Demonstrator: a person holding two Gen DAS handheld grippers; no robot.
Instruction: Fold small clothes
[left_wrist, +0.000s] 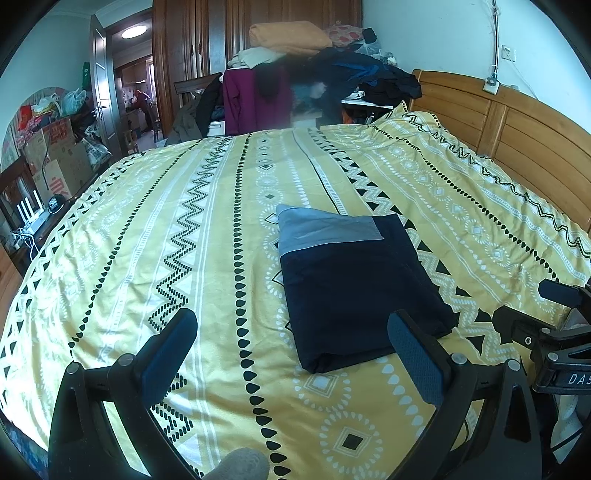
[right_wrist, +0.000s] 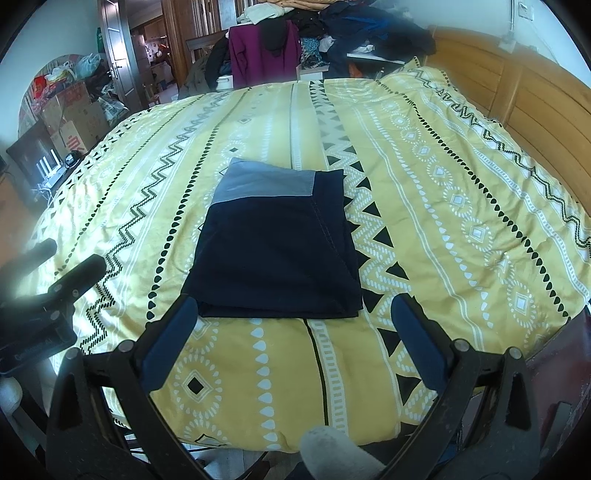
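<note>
I see the folded dark blue garment (right_wrist: 275, 243) lying flat on the yellow patterned bedspread (right_wrist: 424, 192), near the middle of the bed. It has a grey band (right_wrist: 266, 182) along its far end. Nothing is touching it.

My right gripper (right_wrist: 295, 341) points straight at it from the near edge of the bed. Its two fingers are spread wide apart and hold nothing, with their tips just short of the near edge of the garment. My left gripper (left_wrist: 291, 356) sits to the left of the garment, also spread wide with nothing in it. Its right finger (left_wrist: 415, 360) covers a near corner of the garment in the left view.

A grey gloved fingertip (right_wrist: 332, 454) pokes in at the bottom. The rest of the hand is cut off. The far clothes pile (left_wrist: 317, 62) is blurry.
</note>
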